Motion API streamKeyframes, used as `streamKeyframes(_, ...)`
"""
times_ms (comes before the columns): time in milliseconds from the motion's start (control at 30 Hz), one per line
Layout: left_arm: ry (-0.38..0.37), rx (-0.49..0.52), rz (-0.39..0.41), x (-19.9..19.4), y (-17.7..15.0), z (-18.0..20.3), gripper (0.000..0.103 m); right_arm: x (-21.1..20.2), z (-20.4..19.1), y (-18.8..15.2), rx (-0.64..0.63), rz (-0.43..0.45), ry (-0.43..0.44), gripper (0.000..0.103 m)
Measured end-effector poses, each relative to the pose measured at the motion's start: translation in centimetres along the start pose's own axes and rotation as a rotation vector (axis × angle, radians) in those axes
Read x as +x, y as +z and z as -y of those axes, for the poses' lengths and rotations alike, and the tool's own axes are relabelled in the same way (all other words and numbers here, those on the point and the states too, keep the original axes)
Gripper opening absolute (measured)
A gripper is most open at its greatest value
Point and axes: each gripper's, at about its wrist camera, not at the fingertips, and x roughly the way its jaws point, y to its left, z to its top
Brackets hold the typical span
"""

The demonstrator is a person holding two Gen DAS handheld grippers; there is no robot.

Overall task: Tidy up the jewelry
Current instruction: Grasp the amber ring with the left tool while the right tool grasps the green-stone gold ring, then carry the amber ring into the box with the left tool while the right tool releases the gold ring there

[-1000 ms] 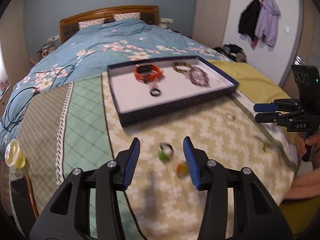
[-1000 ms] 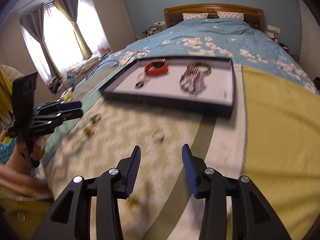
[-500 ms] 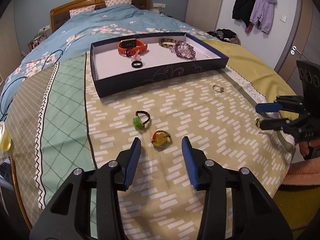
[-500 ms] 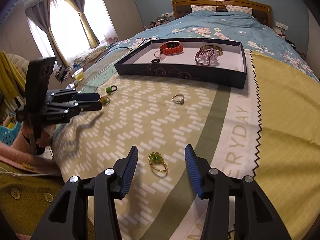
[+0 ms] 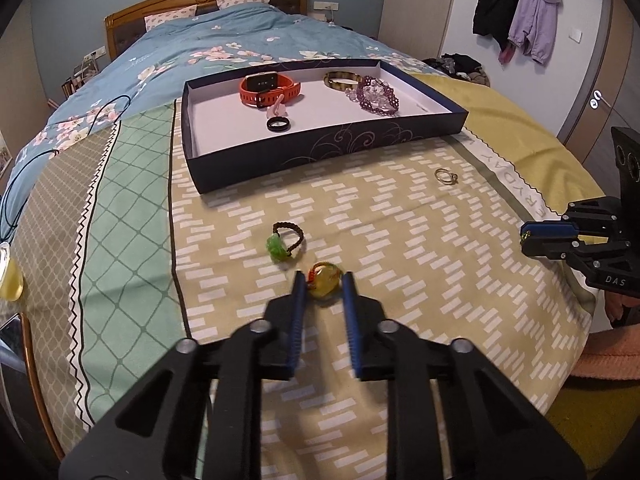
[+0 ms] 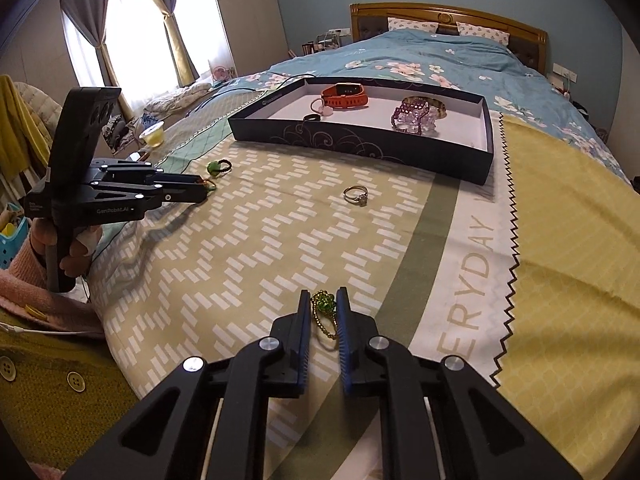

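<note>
On the bed's patterned cover, the left tool [image 5: 323, 285] is closing around the amber ring [image 5: 325, 283], its pads touching the stone. The right tool [image 6: 323, 307], near the bed's foot edge, is closing on the green beaded ring [image 6: 323, 305]. A silver ring [image 6: 356, 194] and a green-stone ring [image 5: 282, 242] lie loose before the navy tray [image 5: 320, 148].

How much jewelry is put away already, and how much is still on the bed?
Done: the orange watch, black ring and bracelets lie in the tray. In hand: both grippers' jaws are closing, left gripper on the amber ring, right gripper on the green beaded ring. Left: the green-stone ring and silver ring.
</note>
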Motion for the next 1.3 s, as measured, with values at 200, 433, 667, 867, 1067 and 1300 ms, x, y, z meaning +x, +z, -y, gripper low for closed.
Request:
streamKeyframes(200, 0.002, -0.001, 0.01, -0.1, 0.0, 0.2, 0.017, -0.1, 0.3, 0.7, 0.016, 0.021, 0.001, 0.01)
streamKeyframes(433, -0.012, -0.004, 0.043, -1.0, 0.5, 0.4, 0.017, -0.3, 0.8, 2.2, 0.038, 0.064, 0.011, 0.01)
streamKeyframes(667, -0.022, 0.005, 0.105, -2.4, 2.1, 0.6, 0.017, -0.2, 1.3, 4.6, 0.039, 0.115, 0.008, 0.01)
streamKeyframes(867, -0.011, 0.015, 0.155, -3.1, 4.0, 0.5, 0.017, 0.0, 2.1, 6.9, 0.039, 0.156, 0.004, 0.01)
streamKeyframes(1067, 0.008, 0.02, 0.181, -3.1, 5.9, 0.2, 0.017, 0.4, 3.0, 8.7, 0.046, 0.182, 0.003, 0.01)
streamKeyframes(1300, 0.013, 0.013, 0.195, -2.5, 7.8, -0.5, 0.017, 1.1, 3.8, 10.9, 0.042, 0.197, -0.002, 0.01)
